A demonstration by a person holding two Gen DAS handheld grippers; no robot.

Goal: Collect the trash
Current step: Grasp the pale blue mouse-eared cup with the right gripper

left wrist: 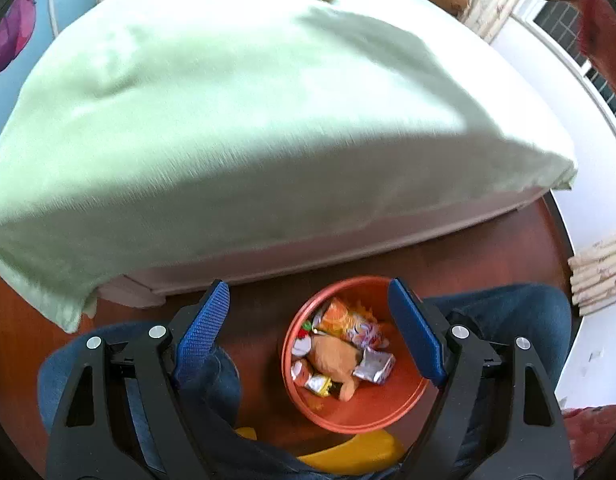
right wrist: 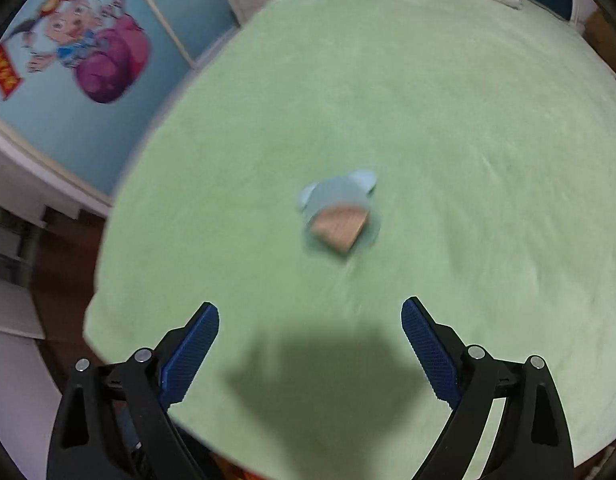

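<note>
the left gripper (left wrist: 308,320) is wide with nothing in it, above the orange bin (left wrist: 348,408) of wrappers (left wrist: 374,364) at the bottom middle, and the right gripper (right wrist: 310,320) is wide too, below a blurry blue wrapper (right wrist: 338,212) mid-picture on the green bed (right wrist: 448,120).

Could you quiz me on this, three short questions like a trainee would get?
1. True or false: the orange bin already holds wrappers.
2. What lies on the green bedspread? A) a bottle B) a pale blue and tan item C) a shoe
3. Fill in: both pairs of fingers hold ___.

Key: 1 true; 2 B; 3 nothing. The left gripper hangs above the bin; the right gripper faces the item.
</note>
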